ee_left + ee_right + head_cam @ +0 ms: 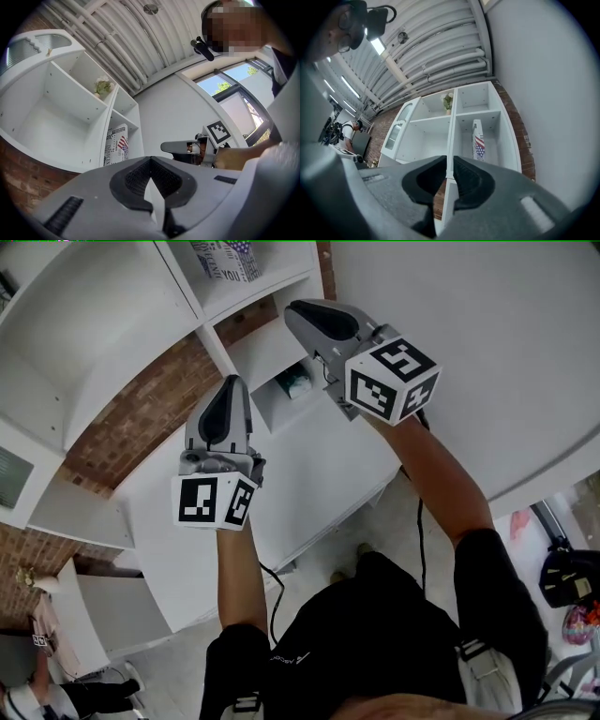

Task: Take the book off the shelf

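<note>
Left gripper [150,161] pressed shut, right gripper [449,165] slightly parted, empty, both facing shelf [453,117]; book [478,140] upright in compartment.

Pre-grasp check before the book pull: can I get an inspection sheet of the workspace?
Surface: white shelf unit, most compartments bare.
Job's things: book upright in its compartment, untouched.
Clutter: small plant in an upper compartment; a small pale item, unidentifiable.
Grippers: left hand-held gripper tips together, empty; right hand-held gripper jaws a slit apart, empty; both apart from the book.
Cables: black cable hanging below the left arm.
Surroundings: brick wall, a person at the side, bags.
</note>
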Action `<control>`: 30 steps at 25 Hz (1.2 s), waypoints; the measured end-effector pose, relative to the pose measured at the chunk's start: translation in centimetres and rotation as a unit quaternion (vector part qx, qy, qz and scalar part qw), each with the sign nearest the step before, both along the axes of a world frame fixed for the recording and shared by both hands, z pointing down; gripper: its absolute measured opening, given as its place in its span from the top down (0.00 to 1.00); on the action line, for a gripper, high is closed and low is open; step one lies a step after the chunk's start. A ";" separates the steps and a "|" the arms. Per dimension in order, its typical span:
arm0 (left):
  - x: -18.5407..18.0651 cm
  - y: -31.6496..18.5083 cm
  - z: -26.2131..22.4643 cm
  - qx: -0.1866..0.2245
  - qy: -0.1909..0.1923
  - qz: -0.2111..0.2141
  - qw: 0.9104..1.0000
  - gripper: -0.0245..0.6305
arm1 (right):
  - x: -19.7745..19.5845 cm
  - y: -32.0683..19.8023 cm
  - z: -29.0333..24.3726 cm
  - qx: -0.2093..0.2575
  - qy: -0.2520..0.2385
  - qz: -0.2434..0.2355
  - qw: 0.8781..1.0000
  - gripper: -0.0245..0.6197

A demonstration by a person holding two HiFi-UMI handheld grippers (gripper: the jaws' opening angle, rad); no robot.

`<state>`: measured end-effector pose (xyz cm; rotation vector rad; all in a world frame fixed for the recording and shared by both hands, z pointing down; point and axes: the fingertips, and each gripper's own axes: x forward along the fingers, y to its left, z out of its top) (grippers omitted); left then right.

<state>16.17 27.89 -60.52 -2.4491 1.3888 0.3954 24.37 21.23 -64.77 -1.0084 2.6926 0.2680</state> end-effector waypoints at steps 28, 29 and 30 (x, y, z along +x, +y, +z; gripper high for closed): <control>-2.8 -14.3 -1.9 0.006 0.016 -0.070 0.997 0.97 | -8.4 -24.5 -6.3 -0.084 0.071 -0.023 0.994 0.47; -2.9 -14.4 -1.9 0.006 0.013 -0.069 0.998 0.97 | -8.7 -24.9 -6.3 -0.088 0.072 -0.022 0.993 0.47; -3.0 -14.5 -1.8 0.006 0.012 -0.067 0.998 0.97 | -9.0 -25.2 -6.2 -0.091 0.073 -0.020 0.993 0.47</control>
